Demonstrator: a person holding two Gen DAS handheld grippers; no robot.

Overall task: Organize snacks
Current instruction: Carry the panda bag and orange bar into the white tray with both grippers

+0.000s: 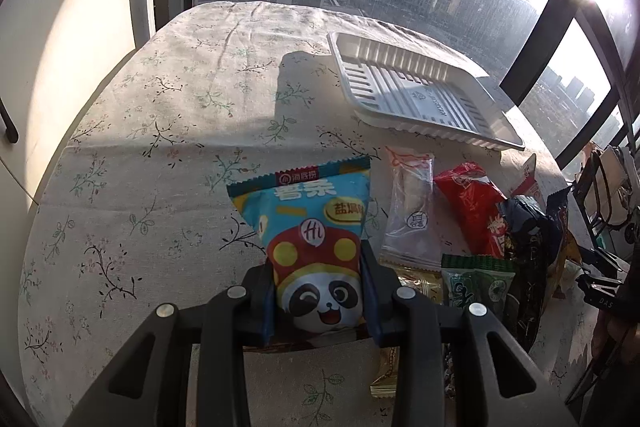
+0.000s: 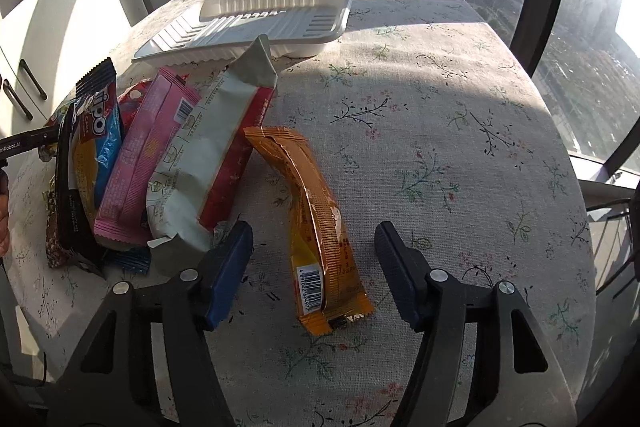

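My left gripper (image 1: 318, 291) is shut on a blue panda snack bag (image 1: 312, 227) and holds it above the floral tablecloth. A white ribbed tray (image 1: 416, 91) lies empty further back on the right; it also shows in the right wrist view (image 2: 256, 23). My right gripper (image 2: 314, 255) is open, its fingers on either side of an orange snack packet (image 2: 316, 223) lying on the cloth. A pile of snacks lies to its left: a grey-and-red packet (image 2: 212, 155), a pink packet (image 2: 148, 151) and a blue Tipo packet (image 2: 100, 131).
In the left wrist view a clear wrapper (image 1: 412, 207), a red packet (image 1: 476, 211), a green packet (image 1: 476, 283) and dark packets (image 1: 528, 247) lie right of the held bag. Large windows stand behind the round table (image 1: 160, 107). A metal rack (image 1: 600, 207) stands at the right.
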